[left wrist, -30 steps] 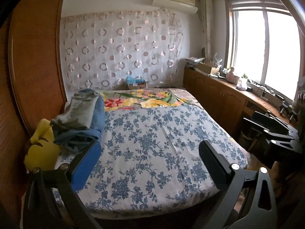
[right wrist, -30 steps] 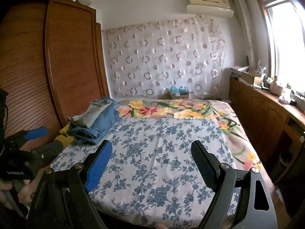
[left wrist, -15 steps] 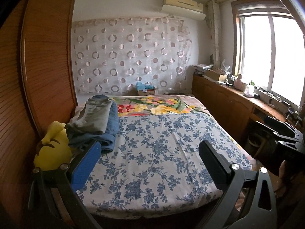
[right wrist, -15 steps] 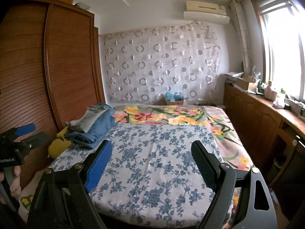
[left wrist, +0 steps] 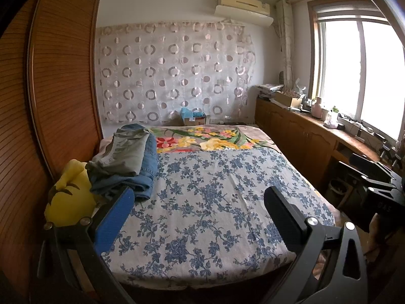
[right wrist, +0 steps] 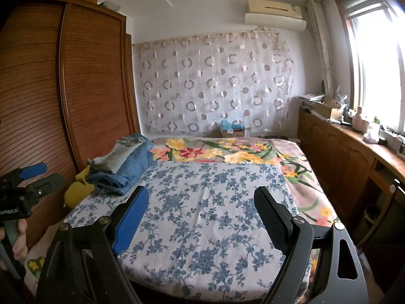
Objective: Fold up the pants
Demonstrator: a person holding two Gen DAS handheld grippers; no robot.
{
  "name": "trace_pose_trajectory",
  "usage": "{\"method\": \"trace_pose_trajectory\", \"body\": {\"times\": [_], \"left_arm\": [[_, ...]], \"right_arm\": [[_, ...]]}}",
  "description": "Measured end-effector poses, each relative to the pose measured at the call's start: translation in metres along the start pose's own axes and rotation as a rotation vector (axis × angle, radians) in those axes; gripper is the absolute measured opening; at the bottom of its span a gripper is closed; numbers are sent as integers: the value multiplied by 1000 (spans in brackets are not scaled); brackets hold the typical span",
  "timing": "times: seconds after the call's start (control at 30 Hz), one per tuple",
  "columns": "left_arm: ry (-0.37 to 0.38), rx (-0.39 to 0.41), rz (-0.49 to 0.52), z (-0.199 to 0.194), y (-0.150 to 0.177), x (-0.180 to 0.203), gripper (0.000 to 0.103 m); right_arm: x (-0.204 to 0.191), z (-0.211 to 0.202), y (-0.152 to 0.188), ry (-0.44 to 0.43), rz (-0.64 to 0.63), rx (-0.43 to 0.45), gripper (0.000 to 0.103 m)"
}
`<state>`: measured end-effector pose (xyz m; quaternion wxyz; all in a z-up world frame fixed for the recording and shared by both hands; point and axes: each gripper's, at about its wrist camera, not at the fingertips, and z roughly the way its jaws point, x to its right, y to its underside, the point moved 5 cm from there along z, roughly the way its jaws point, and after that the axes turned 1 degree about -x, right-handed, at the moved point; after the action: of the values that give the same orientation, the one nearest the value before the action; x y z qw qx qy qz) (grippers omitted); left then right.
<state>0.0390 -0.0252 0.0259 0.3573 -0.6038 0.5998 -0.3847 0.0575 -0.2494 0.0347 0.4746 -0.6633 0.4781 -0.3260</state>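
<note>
A pile of pants lies at the far left of the bed: grey-green pants on top of blue jeans. The right wrist view shows the same grey-green pants and jeans. My left gripper is open over the near part of the blue-flowered sheet, short of the pile, with nothing between its fingers. My right gripper is also open and empty over the sheet. Each gripper shows in the other's view: the left gripper with a hand on its handle, the right gripper at the right edge.
A yellow cushion sits against the pile by the wooden wardrobe along the bed's left side. A flower-patterned blanket covers the far end. A wooden cabinet with small items runs under the window on the right.
The left wrist view has shifted a little, with more ceiling and wardrobe in sight. The pants pile has not moved and both grippers stay open.
</note>
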Motion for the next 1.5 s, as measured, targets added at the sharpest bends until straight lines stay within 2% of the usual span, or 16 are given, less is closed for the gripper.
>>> {"method": "trace_pose_trajectory", "body": {"times": [1.5], "left_arm": [[-2, 2, 2, 0, 1, 1, 102]], "right_arm": [[-1, 1, 1, 0, -2, 6, 86]]}}
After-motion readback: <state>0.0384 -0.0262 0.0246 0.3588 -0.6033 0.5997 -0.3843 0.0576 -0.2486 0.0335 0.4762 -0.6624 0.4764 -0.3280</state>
